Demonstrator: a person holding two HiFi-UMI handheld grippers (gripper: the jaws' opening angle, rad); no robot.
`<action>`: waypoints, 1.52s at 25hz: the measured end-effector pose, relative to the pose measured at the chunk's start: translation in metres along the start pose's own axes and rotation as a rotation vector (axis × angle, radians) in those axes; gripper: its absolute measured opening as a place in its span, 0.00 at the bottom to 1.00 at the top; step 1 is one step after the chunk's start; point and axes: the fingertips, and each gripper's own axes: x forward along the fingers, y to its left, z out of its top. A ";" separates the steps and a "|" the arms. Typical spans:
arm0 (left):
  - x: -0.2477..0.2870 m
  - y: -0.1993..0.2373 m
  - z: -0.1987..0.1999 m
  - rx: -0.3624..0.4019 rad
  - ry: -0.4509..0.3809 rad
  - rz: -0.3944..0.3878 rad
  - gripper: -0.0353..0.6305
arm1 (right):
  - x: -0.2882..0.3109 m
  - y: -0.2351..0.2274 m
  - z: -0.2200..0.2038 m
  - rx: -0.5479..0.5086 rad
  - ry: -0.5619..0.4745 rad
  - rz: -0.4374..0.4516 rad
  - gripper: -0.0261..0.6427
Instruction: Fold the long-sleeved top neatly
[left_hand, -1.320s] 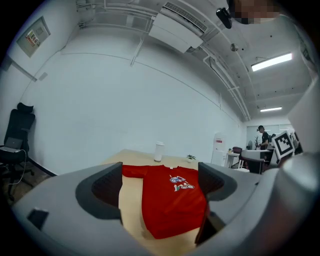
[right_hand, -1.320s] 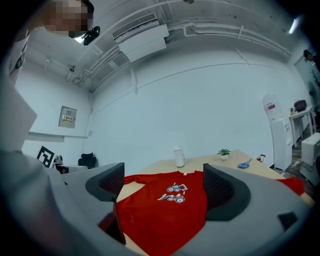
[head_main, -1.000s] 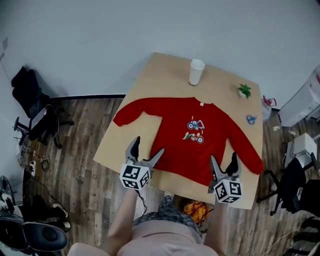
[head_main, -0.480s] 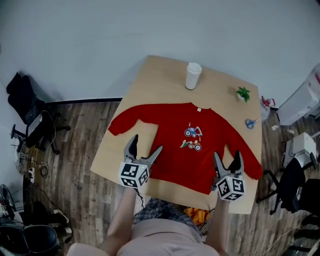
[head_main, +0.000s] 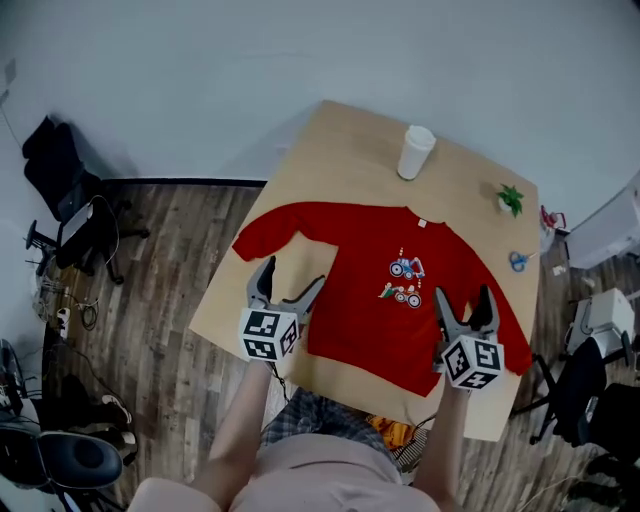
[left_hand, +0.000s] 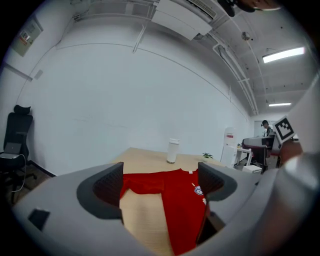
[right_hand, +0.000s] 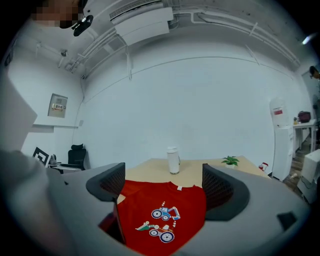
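Wooden table under all; left gripper, jaws wide and empty, sits by the near left corner of the red top, spread flat, cup beyond its collar; right gripper, jaws wide and empty, over the right hem.

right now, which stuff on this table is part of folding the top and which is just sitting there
For the job: red long-sleeved top; left gripper and right gripper, both open.

Just lying about: white cup; small plant; blue scissors.
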 end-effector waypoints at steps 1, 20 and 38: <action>-0.001 0.010 0.001 -0.004 0.001 0.017 0.74 | 0.010 0.007 0.002 -0.008 0.013 0.018 0.73; 0.011 0.172 -0.055 -0.185 0.155 0.373 0.74 | 0.201 0.202 -0.025 -0.129 0.196 0.437 0.71; 0.024 0.228 -0.133 -0.368 0.360 0.576 0.59 | 0.274 0.315 -0.130 -0.175 0.386 0.640 0.69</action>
